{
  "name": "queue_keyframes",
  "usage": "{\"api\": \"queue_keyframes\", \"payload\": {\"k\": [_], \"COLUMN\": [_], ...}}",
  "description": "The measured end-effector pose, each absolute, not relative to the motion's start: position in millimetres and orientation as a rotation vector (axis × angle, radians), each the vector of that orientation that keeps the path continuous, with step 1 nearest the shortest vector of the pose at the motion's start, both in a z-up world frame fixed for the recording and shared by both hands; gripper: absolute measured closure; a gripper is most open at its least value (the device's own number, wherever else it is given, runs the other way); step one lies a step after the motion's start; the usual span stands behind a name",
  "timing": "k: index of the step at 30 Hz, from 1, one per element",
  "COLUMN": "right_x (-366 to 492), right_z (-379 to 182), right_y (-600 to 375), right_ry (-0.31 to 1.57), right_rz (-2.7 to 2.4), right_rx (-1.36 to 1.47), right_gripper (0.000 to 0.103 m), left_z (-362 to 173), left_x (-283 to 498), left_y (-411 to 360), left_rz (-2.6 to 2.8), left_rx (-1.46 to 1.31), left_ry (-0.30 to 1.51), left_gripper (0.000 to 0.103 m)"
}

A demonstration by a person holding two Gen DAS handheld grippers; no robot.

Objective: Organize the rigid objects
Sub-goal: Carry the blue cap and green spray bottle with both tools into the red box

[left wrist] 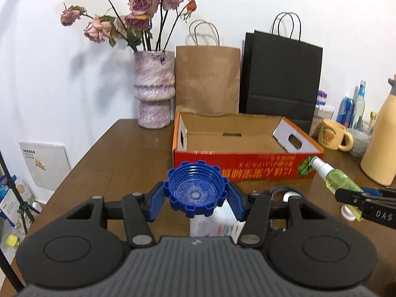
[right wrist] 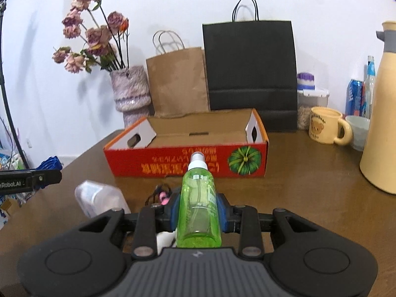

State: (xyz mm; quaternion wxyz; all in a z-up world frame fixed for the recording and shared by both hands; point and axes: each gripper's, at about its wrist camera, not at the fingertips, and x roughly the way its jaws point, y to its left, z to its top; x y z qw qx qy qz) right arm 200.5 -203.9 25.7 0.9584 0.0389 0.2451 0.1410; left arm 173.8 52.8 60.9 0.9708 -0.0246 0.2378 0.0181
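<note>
My left gripper (left wrist: pixel 196 199) is shut on a blue ridged jar lid (left wrist: pixel 196 191), held above the brown table with its hollow side facing the camera. My right gripper (right wrist: pixel 198 211) is shut on a green spray bottle (right wrist: pixel 199 203) with a white nozzle pointing at the box. The open red cardboard box (left wrist: pixel 247 167) stands ahead, its inside bare; it also shows in the right wrist view (right wrist: pixel 173 165). The green bottle also shows at the right of the left wrist view (left wrist: pixel 336 177). The blue lid shows at the left of the right wrist view (right wrist: pixel 49 164).
A clear plastic bottle (right wrist: pixel 99 198) lies on the table left of my right gripper. A vase of dried roses (left wrist: pixel 153 89), a brown bag (left wrist: pixel 208 79) and a black bag (left wrist: pixel 282 81) stand behind the box. A yellow mug (right wrist: pixel 324 125) and a cream thermos (right wrist: pixel 381 123) stand right.
</note>
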Motion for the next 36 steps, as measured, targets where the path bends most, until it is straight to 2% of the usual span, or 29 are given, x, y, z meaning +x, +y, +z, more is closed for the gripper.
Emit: {"api": "queue_keyframes", "payload": {"k": [36], "right_x": [310.9], "right_z": [50.2], "right_y": [-168.8], "right_ry": [0.368], "right_rz": [0.251], "right_rx": [0.105], "right_gripper": [0.073], "left_z": [99.2], "left_x": [283.7], "left_y": [44.8], "left_rz": [0.083], "left_rx": [-0.161], "left_ry": [0.362], "left_gripper": [0.048]}}
